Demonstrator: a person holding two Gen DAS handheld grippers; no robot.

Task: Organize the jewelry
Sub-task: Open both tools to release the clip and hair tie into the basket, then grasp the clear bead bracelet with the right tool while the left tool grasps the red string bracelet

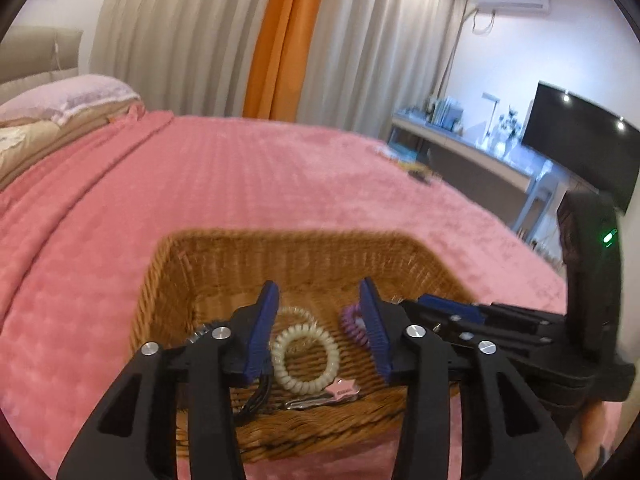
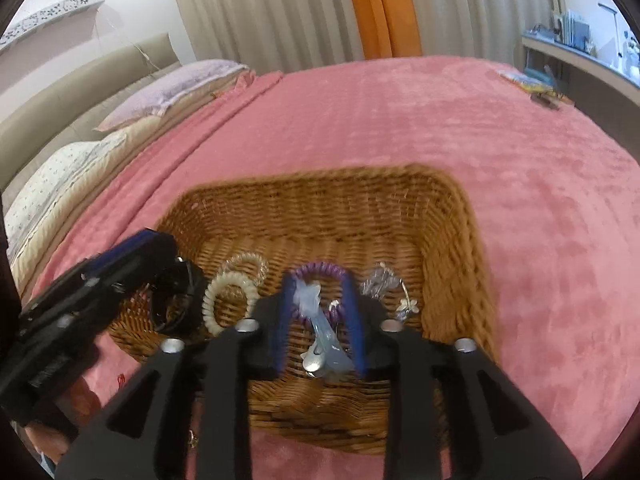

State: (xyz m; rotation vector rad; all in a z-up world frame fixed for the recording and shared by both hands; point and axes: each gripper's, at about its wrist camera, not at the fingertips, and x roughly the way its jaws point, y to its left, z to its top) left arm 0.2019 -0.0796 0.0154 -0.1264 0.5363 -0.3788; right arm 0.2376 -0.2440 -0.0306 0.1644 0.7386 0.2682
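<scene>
Both over the wicker basket (image 2: 460, 248) on the pink bedspread (image 1: 248, 184). Left gripper (image 1: 318, 328) parted, grasping nothing, cream coil hair tie (image 1: 306, 364) lying below the gap. Right gripper (image 2: 318, 320) parted, unclenched, straddling one pale blue clip (image 2: 324, 344) and one purple coil tie (image 2: 318, 270). One pink star hairpin (image 1: 342, 389), writing unreadable.

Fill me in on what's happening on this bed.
A person is sorting hair accessories and jewelry into a wicker basket on a pink blanket, a handheld gripper in each hand. Both grippers are over the basket with jaws apart. The left gripper frames a cream spiral hair tie, near a pink star hair clip. The right gripper straddles a pale blue star hair clip and a purple spiral hair tie. Neither visibly grips anything.
</scene>
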